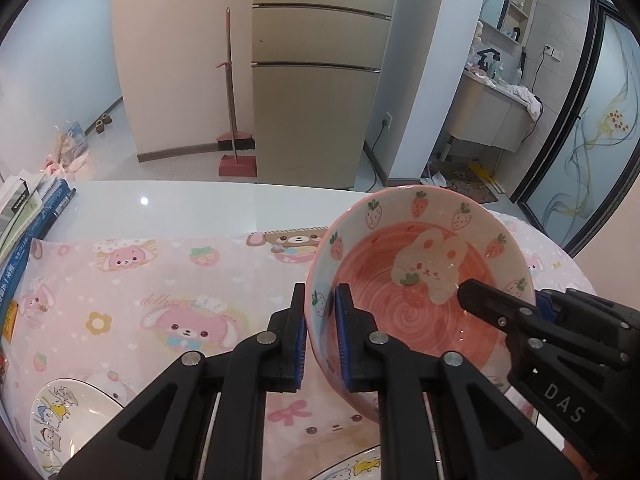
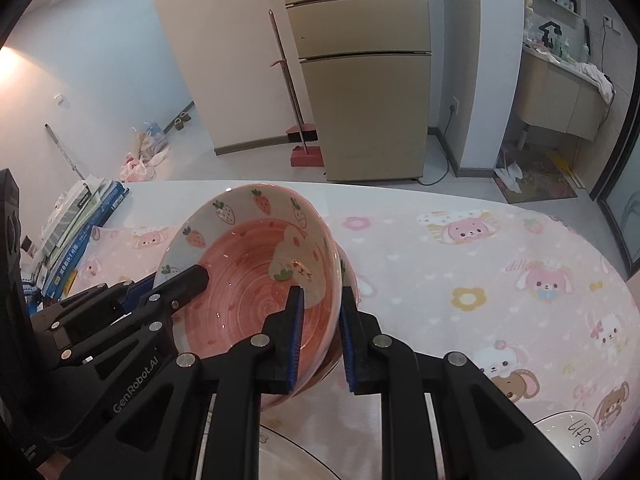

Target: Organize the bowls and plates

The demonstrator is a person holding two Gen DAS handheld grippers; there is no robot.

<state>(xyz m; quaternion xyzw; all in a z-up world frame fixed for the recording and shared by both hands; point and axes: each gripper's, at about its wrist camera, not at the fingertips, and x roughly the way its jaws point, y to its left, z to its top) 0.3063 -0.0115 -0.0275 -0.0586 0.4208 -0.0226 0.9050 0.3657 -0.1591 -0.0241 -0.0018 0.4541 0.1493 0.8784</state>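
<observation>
A pink bowl with strawberries and a rabbit [image 1: 420,284] [image 2: 256,292] is held tilted above the pink cartoon cloth. My left gripper [image 1: 322,336] is shut on the bowl's left rim. My right gripper [image 2: 320,336] is shut on the opposite rim; its fingers also reach into the bowl from the right in the left wrist view [image 1: 492,304]. A second pink bowl's rim [image 2: 348,268] shows just behind the held one. A white cartoon plate [image 1: 68,420] lies at lower left, another plate edge [image 1: 352,468] below the bowl.
A stack of books [image 1: 28,232] lies on the table's left side. A white dish marked "life" [image 2: 572,436] sits at lower right of the right wrist view. The white table edge [image 1: 200,188] is beyond the cloth; a fridge and broom stand behind.
</observation>
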